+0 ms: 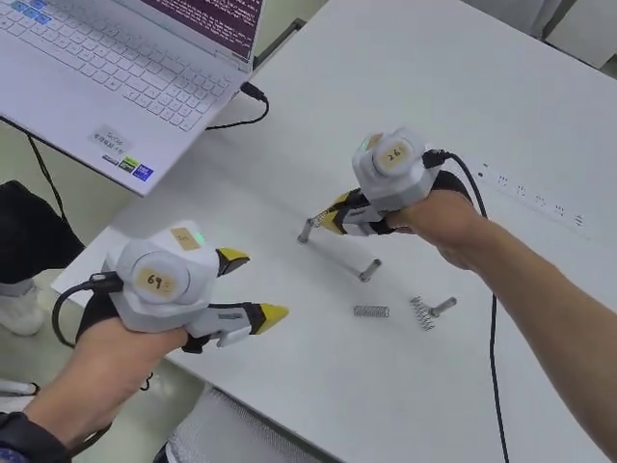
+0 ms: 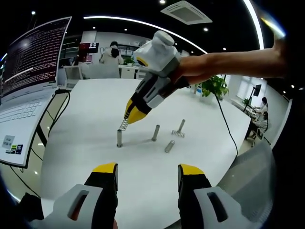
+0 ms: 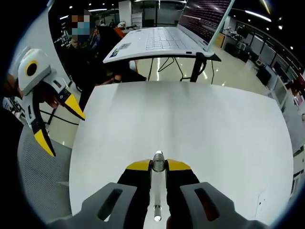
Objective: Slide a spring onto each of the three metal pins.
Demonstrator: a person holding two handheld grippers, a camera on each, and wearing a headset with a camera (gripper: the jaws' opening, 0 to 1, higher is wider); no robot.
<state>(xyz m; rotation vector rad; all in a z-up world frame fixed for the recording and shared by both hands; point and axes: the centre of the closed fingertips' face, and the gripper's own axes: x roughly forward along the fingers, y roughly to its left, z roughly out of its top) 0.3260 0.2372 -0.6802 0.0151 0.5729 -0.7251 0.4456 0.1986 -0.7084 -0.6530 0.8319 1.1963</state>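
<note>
Left claw: your left gripper (image 1: 253,286), white-bodied with yellow-tipped black jaws, hangs nearest you over the white table (image 1: 405,77). Its jaws are spread wide with nothing between them.
Landmark: the first pin (image 1: 306,231) is a short upright grey metal rod, the one of the three standing closest to the laptop.
Lying coil: the loose spring (image 1: 371,311), a small silvery wire coil, lies flat on the table to the right of the first pin, touching no pin.
Next rod: the second pin (image 1: 369,271), also upright grey metal, stands bare just right of the first pin.
Last rod: the third pin (image 1: 442,308) stands farthest right of the first pin. The base spring (image 1: 421,313) touches its foot, and you cannot tell whether it is threaded on.
Right claw: your right gripper (image 1: 326,220) has its jaws pinched narrow on the held spring (image 2: 123,125), a tilted silvery coil whose lower end meets the top of the first pin.
Far left: the open white laptop (image 1: 106,68) sits well left of the first pin, with a black cable plugged into its side.
</note>
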